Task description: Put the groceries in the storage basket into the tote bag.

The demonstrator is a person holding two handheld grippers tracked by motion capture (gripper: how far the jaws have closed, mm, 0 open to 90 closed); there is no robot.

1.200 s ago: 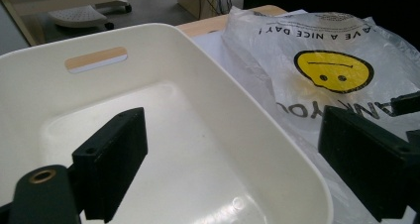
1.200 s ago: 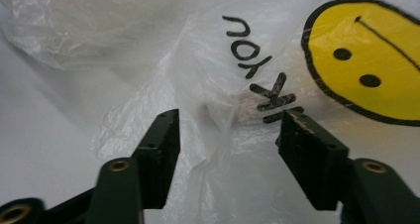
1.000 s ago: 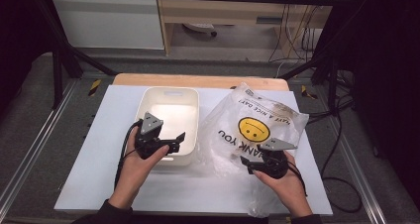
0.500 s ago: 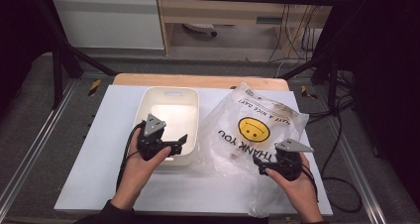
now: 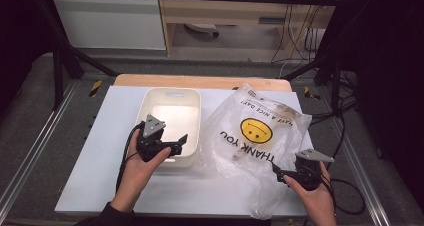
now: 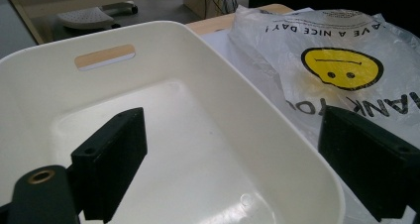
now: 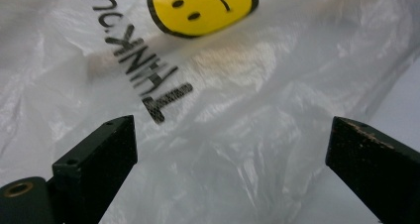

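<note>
A clear plastic bag (image 5: 255, 136) printed with a yellow smiley and "THANK YOU" lies flat on the right half of the white table. Beside it on the left stands a white plastic bin (image 5: 170, 113), and I see nothing in it. My left gripper (image 5: 180, 145) hovers open over the bin's near right rim (image 6: 277, 149), one jaw above the bin's inside and the other toward the bag (image 6: 341, 70). My right gripper (image 5: 279, 173) sits at the bag's near right edge, pointing left. Its jaws have just been opening and stand wide apart (image 7: 233, 130), the bag (image 7: 208, 110) ahead and ungripped.
The white table surface (image 5: 100, 151) lies on a wooden top whose far edge (image 5: 200, 81) shows behind the bin. Metal frame rails run along both sides. Cables hang off the right side and trail from the right gripper.
My right hand has slid rightward and toward the near edge, off the middle of the bag to its near right edge. The left hand, bin and bag look unmoved.
</note>
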